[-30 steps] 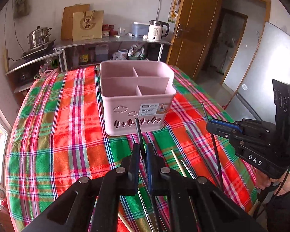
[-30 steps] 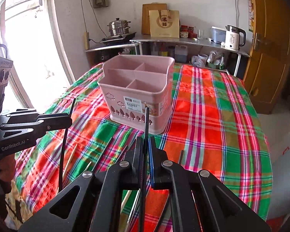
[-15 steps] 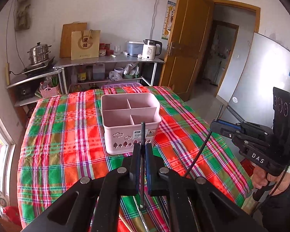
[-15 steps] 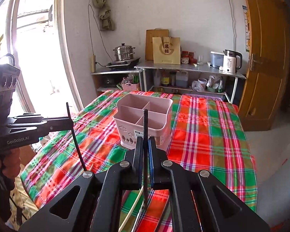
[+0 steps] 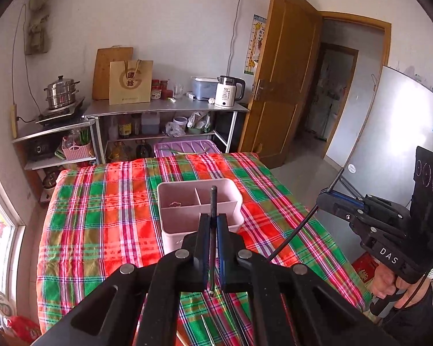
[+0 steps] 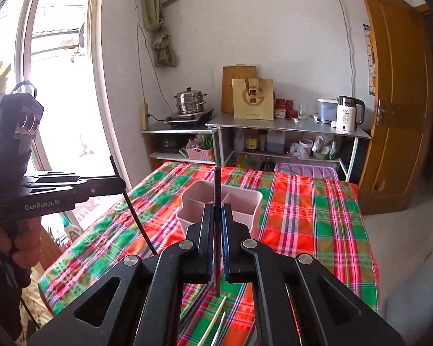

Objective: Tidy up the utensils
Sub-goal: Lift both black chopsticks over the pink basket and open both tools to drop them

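Observation:
A pink divided utensil basket point(image 5: 199, 210) stands on the plaid tablecloth point(image 5: 101, 230); it also shows in the right wrist view point(image 6: 239, 201). My left gripper point(image 5: 213, 219) is shut on a black chopstick point(image 5: 213, 201) and holds it upright, high above the table, in front of the basket. My right gripper point(image 6: 217, 210) is shut on a second black chopstick point(image 6: 217, 184), also held high. Each gripper shows in the other's view, the right one point(image 5: 326, 199) and the left one point(image 6: 121, 186), with its chopstick hanging slanted.
Pale chopsticks point(image 6: 216, 314) lie on the cloth below the grippers. Behind the table stand metal shelves point(image 5: 164, 109) with a kettle point(image 5: 228, 90), a steamer pot point(image 5: 61, 92) and a paper bag. A wooden door point(image 5: 283, 75) is open at right. A window point(image 6: 43, 72) is at left.
Both grippers have risen well above the table, each lifting a black chopstick. The basket now looks smaller and lower in both views.

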Demonstrator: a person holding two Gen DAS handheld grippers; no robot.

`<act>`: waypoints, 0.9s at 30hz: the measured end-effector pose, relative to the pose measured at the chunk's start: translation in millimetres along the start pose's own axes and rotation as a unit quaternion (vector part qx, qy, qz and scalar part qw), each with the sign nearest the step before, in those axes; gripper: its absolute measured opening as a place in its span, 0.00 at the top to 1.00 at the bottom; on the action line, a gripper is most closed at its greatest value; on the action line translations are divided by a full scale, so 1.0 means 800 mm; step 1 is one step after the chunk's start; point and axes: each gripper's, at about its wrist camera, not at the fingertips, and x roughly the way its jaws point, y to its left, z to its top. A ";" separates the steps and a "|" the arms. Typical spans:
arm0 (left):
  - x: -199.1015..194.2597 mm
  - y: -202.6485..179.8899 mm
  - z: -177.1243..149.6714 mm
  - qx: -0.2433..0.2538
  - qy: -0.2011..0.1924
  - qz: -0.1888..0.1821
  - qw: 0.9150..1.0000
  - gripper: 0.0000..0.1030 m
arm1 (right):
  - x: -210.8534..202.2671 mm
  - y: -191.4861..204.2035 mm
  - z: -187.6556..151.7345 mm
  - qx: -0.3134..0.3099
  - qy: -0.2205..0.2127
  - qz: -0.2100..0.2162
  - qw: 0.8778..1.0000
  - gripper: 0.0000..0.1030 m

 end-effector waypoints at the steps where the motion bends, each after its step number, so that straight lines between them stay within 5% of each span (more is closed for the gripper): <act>1: -0.002 0.001 0.010 -0.001 -0.005 0.001 1.000 0.96 | 0.001 0.001 0.007 0.001 -0.005 0.001 1.000 0.95; 13: 0.001 0.042 0.103 -0.023 -0.052 0.017 0.998 0.96 | 0.043 -0.003 0.082 0.031 -0.062 0.010 0.998 0.95; 27: 0.111 0.086 0.064 -0.051 0.005 0.011 0.999 0.96 | 0.151 0.005 0.039 0.055 0.012 0.028 0.998 0.95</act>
